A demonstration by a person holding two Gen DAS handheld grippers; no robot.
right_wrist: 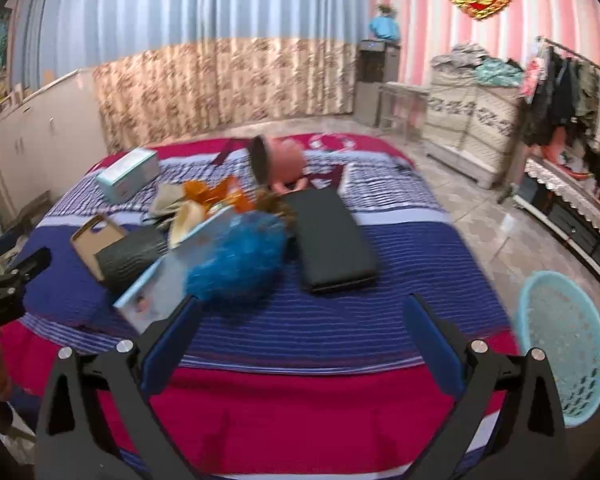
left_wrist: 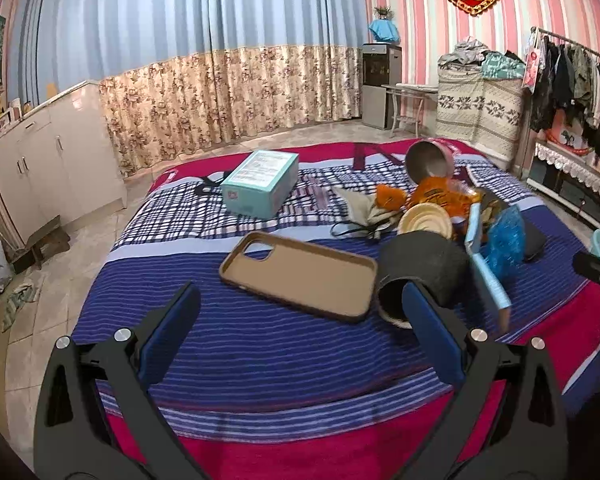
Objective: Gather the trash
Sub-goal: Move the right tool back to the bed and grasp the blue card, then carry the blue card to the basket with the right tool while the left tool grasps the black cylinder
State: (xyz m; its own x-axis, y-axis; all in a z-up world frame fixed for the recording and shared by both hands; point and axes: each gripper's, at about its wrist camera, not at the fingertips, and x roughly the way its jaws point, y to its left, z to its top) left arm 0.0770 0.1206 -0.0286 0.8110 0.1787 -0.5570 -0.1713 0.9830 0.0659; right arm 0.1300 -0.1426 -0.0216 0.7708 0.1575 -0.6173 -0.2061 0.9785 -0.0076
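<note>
Both grippers, left gripper (left_wrist: 298,316) and right gripper (right_wrist: 300,322), hover over the bed's (left_wrist: 260,360) near edge, jaws apart, empty. Trash pile (left_wrist: 452,208) sits mid-bed toward its right edge; basket (right_wrist: 564,344) on floor beside the bed. Step: approach. Next: pick one loose piece.

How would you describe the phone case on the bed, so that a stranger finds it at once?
Start from the bed with the blue striped cover. Near its front edge, just ahead of the open left gripper, lies the phone case, left of a black cylinder. It alone is flat and tan inside, with a camera cutout.
</note>
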